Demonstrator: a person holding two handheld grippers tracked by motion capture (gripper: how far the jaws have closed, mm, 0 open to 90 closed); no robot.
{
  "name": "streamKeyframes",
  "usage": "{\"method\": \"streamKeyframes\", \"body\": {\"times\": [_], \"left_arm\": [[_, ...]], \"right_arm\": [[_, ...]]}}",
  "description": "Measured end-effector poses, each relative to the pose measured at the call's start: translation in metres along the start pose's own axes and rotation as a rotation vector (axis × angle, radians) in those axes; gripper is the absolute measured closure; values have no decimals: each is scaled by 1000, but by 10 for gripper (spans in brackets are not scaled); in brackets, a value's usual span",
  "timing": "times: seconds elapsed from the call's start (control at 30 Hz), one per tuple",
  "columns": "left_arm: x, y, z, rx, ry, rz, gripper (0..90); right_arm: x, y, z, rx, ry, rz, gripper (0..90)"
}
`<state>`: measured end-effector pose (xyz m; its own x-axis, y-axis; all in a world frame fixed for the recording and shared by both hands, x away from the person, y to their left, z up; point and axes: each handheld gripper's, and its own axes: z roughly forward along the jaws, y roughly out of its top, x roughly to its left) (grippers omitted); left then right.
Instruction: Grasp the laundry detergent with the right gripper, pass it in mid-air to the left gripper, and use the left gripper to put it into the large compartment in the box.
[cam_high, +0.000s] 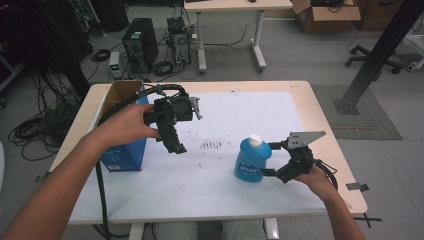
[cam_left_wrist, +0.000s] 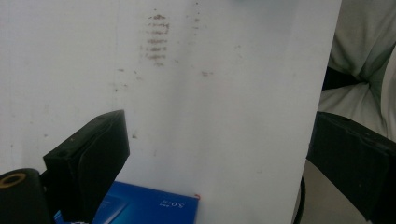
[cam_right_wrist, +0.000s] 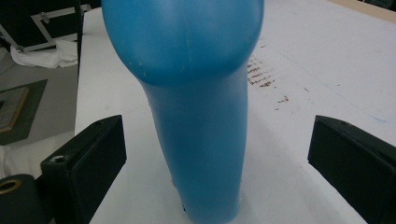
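Pre-grasp: your right gripper (cam_high: 267, 159) brackets the blue bottle (cam_high: 251, 161), not yet clamped.

Bottle stands upright on the white sheet at the worktop's (cam_high: 320, 107) right-centre, white cap up. R jaws wide apart w/ the bottle body between them, gaps both sides, nothing held. Next, I'd judge: square up, close on the body below the bulge, check it doesn't tip. L gripper (cam_high: 172, 131) hangs above the sheet beside the blue box (cam_high: 125, 156), jaws spread, empty; keep it clear.
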<state>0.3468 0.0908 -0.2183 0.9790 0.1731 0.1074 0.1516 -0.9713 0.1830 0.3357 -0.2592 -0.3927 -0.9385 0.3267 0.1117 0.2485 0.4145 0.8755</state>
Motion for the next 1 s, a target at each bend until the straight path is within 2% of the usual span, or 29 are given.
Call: {"method": "streamKeyframes", "body": {"times": [0.3, 1.0], "left_arm": [[1, 0, 1, 2, -3, 0, 59], [1, 2, 3, 8, -7, 0, 59]], "right_arm": [[1, -1, 12, -6, 17, 0, 41], [1, 0, 28, -34, 23, -6, 56]]}}
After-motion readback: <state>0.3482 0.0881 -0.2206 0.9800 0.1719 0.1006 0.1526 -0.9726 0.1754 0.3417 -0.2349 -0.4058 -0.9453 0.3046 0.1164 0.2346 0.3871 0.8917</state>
